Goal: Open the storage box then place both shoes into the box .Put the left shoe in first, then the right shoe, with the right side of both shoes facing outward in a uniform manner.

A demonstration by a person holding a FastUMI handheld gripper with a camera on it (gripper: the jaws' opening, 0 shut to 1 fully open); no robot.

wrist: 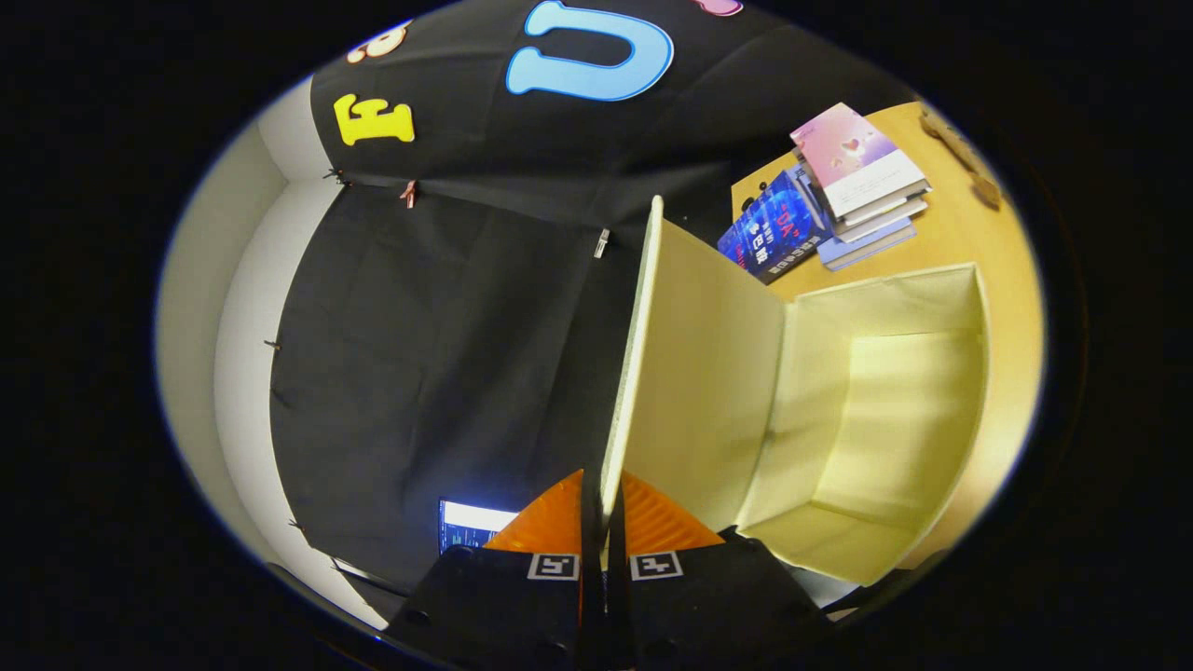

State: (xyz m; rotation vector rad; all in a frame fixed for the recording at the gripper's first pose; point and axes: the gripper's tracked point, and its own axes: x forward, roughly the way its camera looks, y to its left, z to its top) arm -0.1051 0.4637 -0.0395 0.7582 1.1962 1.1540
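Gripper (pixel 604 503) seemingly clamped on box lid (pixel 634 354)

- The claw (pixel 602 508) is tilted sideways.
- Its two fingers (pixel 550 517) are closed nearly together, pinching the thin edge of the lid (pixel 643 326) between their tips.

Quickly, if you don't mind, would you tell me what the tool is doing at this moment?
Tool: shut on the edge of the box lid, which stands raised over the open storage box.
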